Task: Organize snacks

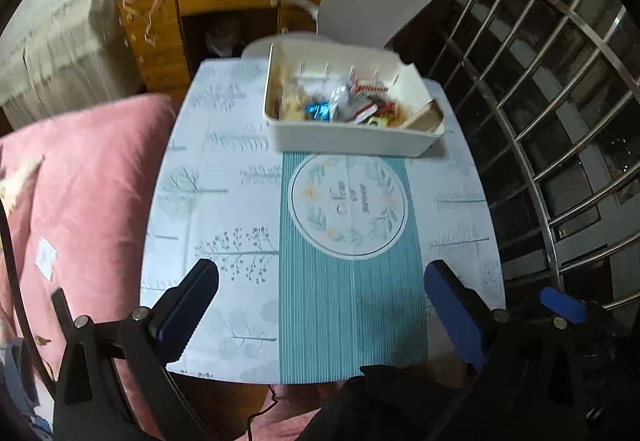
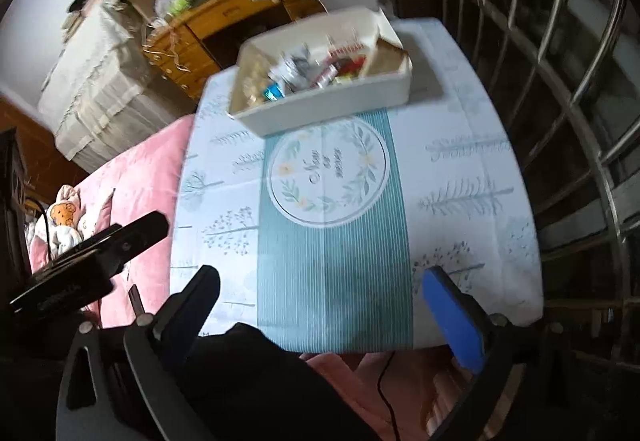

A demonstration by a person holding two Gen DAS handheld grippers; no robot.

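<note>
rectangular cream plastic bin [image 1: 352, 141], crinkly wrapped snacks [image 1: 344, 101]

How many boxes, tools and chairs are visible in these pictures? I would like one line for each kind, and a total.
Box with snacks, on the table: 1
Tools, both open and holding nothing: 2, the left tool and the right tool
Chair behind the table: 1
Total: 4
The blurred snacks inside the box cannot be counted.

Left tool [image 1: 320, 287] and right tool [image 2: 322, 291] wide-jawed, empty.
</note>
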